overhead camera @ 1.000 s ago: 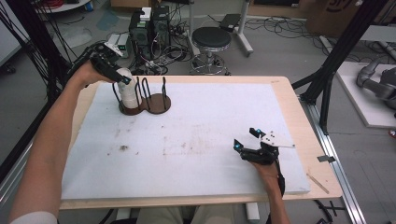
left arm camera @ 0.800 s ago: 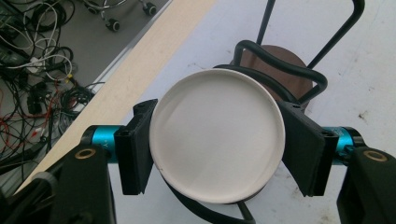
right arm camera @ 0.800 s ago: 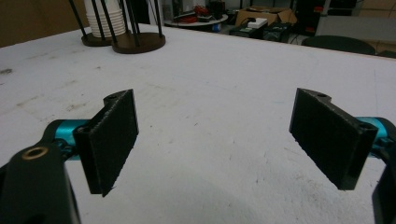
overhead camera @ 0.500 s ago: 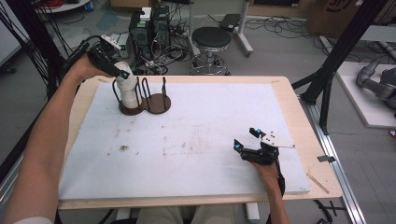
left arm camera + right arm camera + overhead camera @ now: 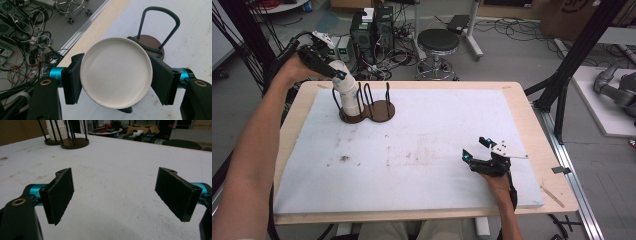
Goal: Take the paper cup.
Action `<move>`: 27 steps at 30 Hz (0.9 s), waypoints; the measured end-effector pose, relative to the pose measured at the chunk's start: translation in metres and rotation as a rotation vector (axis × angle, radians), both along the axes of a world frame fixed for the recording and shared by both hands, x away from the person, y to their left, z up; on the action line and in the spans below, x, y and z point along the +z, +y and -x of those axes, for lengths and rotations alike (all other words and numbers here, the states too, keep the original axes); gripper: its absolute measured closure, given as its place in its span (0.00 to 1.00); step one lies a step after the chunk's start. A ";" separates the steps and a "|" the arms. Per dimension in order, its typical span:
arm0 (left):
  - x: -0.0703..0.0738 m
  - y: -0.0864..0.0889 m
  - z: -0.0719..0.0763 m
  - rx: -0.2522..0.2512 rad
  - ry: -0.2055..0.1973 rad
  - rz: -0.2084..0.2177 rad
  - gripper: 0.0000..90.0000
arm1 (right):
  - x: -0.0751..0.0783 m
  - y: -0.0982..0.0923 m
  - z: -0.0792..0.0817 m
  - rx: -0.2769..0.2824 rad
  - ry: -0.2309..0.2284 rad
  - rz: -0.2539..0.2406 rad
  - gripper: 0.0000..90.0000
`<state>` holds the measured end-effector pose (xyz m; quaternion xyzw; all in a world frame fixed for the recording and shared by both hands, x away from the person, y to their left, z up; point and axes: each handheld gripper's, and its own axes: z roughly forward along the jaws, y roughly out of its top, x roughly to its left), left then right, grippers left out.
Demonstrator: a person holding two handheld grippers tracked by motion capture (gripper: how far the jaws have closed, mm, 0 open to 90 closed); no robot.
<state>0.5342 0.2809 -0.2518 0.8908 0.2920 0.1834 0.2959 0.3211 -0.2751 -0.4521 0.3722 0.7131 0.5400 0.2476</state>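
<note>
A stack of white paper cups (image 5: 349, 97) stands upside down in a holder of black wire loops on two round brown bases (image 5: 381, 111), at the far left of the white board. My left gripper (image 5: 340, 76) comes down on the stack's top and is shut on the top white cup (image 5: 116, 72), whose round bottom sits between both pads. One wire loop (image 5: 160, 22) rises behind it. My right gripper (image 5: 475, 148) rests open near the front right of the board, with nothing between its pads (image 5: 61, 195). The cups (image 5: 56, 130) and holder (image 5: 75, 143) lie far ahead of it.
The white board (image 5: 427, 150) covers most of a wooden table (image 5: 542, 165). Behind the far edge are a round stool (image 5: 438, 42), computer cases (image 5: 372, 27) and loose cables on the floor. A black frame post (image 5: 562, 90) stands at the right.
My left gripper has risen and drifted slightly left with the top cup held in it. The right gripper has kept still.
</note>
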 end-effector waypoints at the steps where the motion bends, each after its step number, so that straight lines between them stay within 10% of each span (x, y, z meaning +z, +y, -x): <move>1: 0.001 0.001 0.001 0.000 -0.002 0.002 0.37 | 0.000 0.000 0.000 0.000 -0.001 0.002 0.18; 27: 0.029 -0.004 0.025 -0.033 -0.076 0.044 0.38 | 0.000 0.000 0.000 0.003 0.000 0.001 0.17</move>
